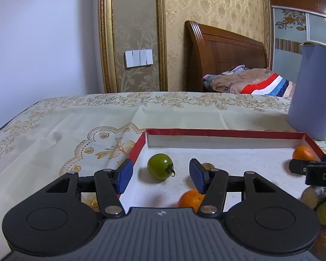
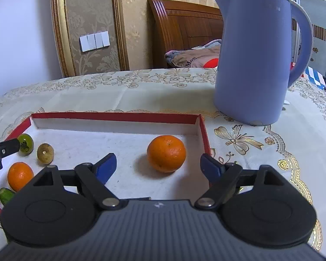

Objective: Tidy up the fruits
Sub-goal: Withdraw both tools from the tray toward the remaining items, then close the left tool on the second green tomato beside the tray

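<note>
Grippers both released: right gripper (image 2: 158, 167) behind orange (image 2: 166, 153), left gripper (image 1: 160, 175) near green tomato (image 1: 160, 166).

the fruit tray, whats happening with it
A person works two handheld grippers over a red-rimmed tray on a table. The right gripper is open just short of an orange lying in the tray. The left gripper is open near a green tomato. Neither holds anything.
</note>
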